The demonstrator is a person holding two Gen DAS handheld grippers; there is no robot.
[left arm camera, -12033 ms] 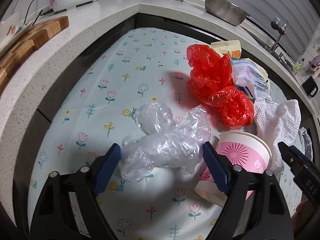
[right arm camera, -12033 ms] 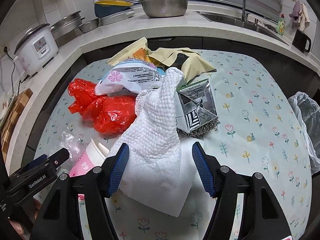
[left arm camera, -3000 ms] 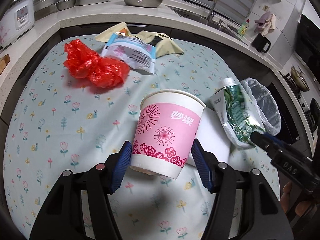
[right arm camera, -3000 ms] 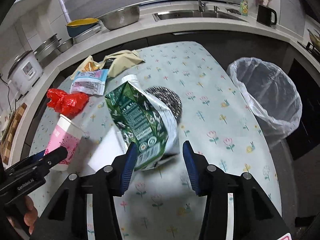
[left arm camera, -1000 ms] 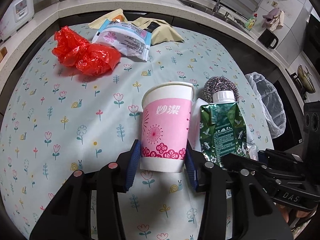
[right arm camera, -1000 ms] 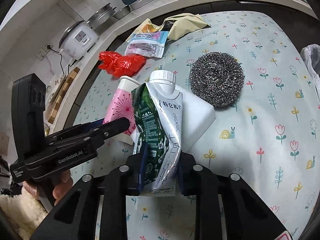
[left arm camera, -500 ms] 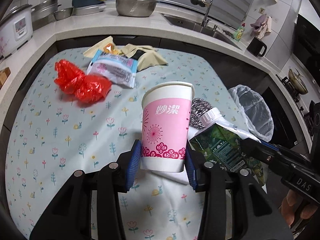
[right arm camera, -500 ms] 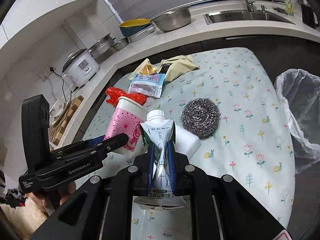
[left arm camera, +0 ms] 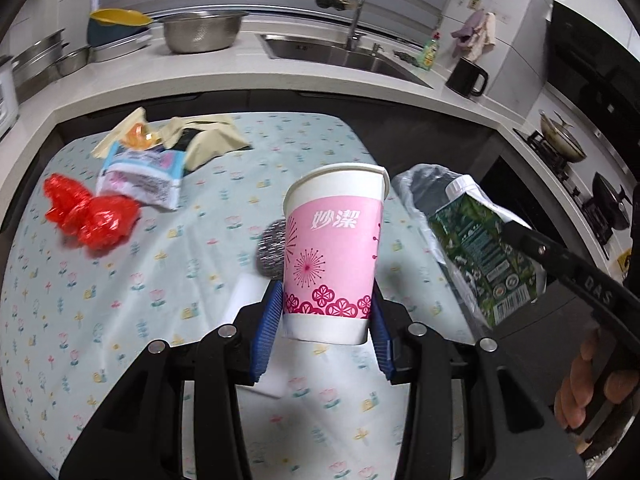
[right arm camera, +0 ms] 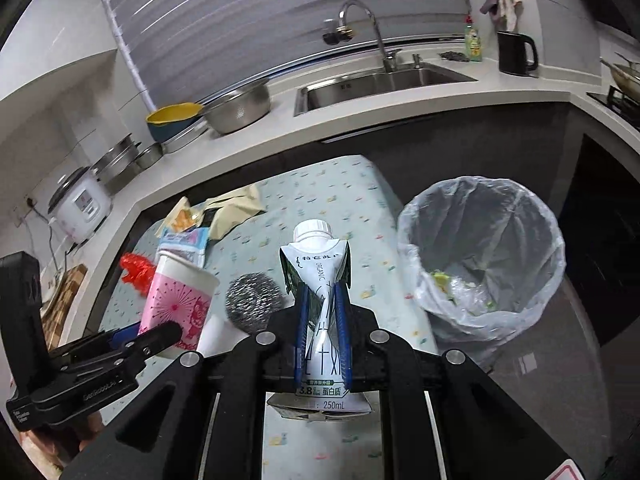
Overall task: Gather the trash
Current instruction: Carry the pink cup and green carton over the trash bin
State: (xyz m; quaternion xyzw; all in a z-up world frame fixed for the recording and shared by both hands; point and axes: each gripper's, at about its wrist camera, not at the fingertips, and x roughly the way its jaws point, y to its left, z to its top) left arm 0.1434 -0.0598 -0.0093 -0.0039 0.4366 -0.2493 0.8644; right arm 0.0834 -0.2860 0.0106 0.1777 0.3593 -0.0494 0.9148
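Note:
My left gripper (left arm camera: 325,320) is shut on a pink and white paper cup (left arm camera: 334,248), held upright above the table. In the right wrist view the same cup (right arm camera: 176,300) shows at the left beside the left gripper's arm. My right gripper (right arm camera: 323,320) is shut on a crushed green and white milk carton (right arm camera: 318,268) with a white cap; the carton (left arm camera: 480,248) appears at the right of the left wrist view. A bin with a clear liner (right arm camera: 484,256) stands off the table's right edge, some scraps inside.
On the flowered tablecloth (left arm camera: 120,300) lie a steel scourer (right arm camera: 254,300), a white sheet (left arm camera: 248,300), a red plastic bag (left arm camera: 88,216), a blue and white packet (left arm camera: 140,176) and beige wrappers (left arm camera: 204,140). A counter with sink (right arm camera: 380,84), bowls and a black kettle (right arm camera: 516,54) runs behind.
Both grippers have risen and swung toward the bin with their loads. The right one squeezed the carton flatter and now looks at the bin.

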